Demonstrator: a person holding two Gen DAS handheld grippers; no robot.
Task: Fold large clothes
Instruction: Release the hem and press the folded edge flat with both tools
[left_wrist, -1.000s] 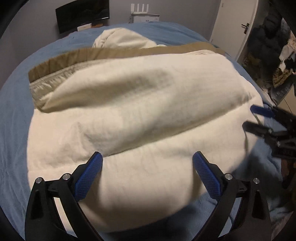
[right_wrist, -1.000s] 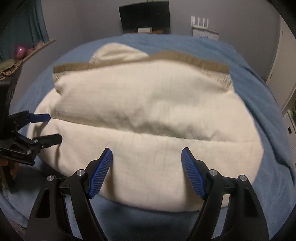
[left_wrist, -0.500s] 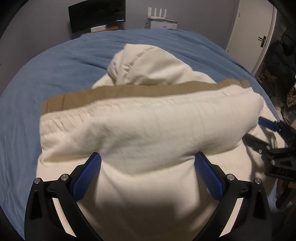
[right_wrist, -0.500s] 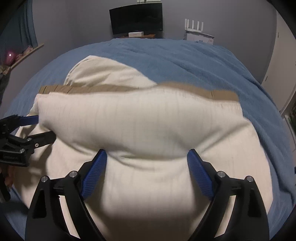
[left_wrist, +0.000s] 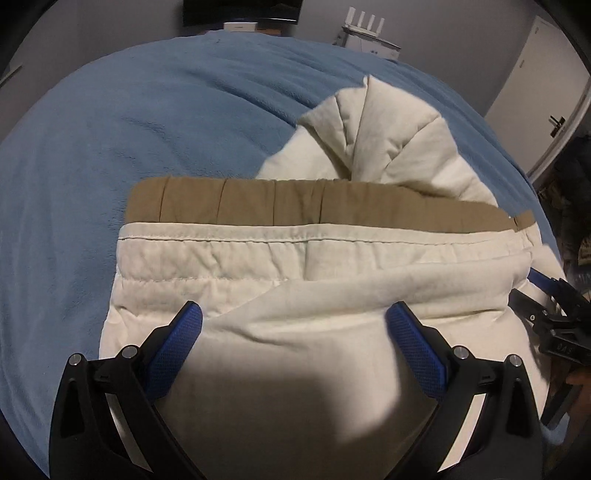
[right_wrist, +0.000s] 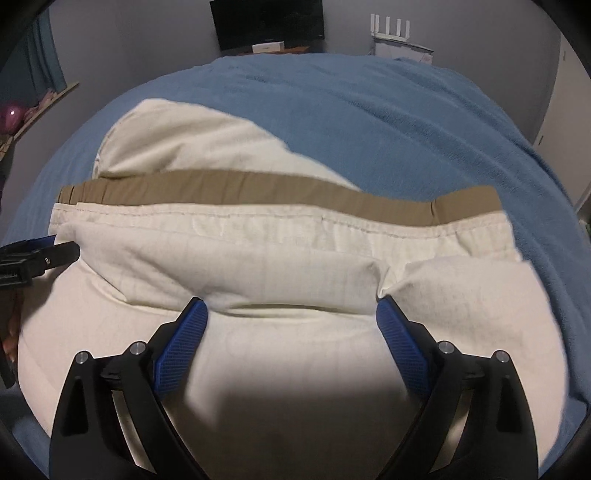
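A cream padded jacket (left_wrist: 295, 350) with a tan hem band (left_wrist: 295, 206) lies folded on the blue bed; it also shows in the right wrist view (right_wrist: 288, 350) with its tan band (right_wrist: 258, 192). Its hood (left_wrist: 376, 125) sticks out beyond the band. My left gripper (left_wrist: 293, 328) is open, its blue pads pressing into the folded cream fabric. My right gripper (right_wrist: 291, 321) is open too, its fingers pushed against the puffy fold. Each gripper shows at the edge of the other's view, the right one (left_wrist: 543, 295) and the left one (right_wrist: 40, 251).
The blue bedspread (left_wrist: 166, 110) stretches beyond the jacket. A dark screen (right_wrist: 267, 22) and a white router (right_wrist: 397, 31) stand by the far wall. A door (left_wrist: 546, 92) is at the right. Dark clothes hang at the far right edge.
Both grippers have moved forward over the jacket, pushing its near fold toward the tan band. The jacket is now narrower front to back and the hood shows more.
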